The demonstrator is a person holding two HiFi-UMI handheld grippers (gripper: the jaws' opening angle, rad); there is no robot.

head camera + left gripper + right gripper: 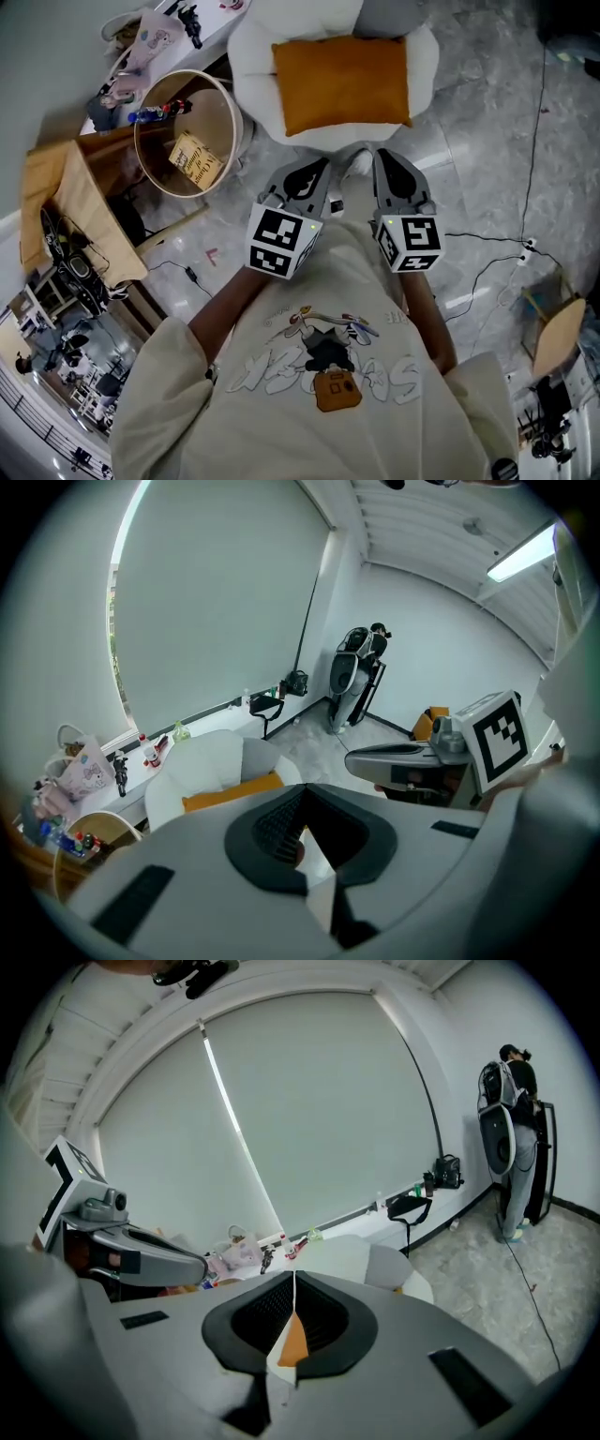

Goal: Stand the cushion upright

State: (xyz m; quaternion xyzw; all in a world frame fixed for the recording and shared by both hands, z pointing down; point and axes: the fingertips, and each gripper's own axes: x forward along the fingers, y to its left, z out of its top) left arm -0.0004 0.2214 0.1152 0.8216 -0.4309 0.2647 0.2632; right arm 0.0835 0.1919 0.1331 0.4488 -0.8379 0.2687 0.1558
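An orange cushion point(342, 82) lies flat on the seat of a white armchair point(253, 56) at the top of the head view. Both grippers hang side by side in front of the person's chest, short of the chair and pointing toward it. My left gripper point(317, 171) is shut with nothing in it, and so is my right gripper point(384, 159). In the left gripper view the shut jaws point(305, 794) aim at the cushion point(230, 792), with the right gripper point(403, 757) beside them. In the right gripper view a sliver of cushion point(292, 1340) shows behind the shut jaws point(293, 1283).
A round beige bin point(183, 131) stands left of the armchair, next to a wooden desk point(66, 202) with clutter. Cables point(525, 248) run over the marble floor at the right. A person point(511, 1138) stands by the far wall.
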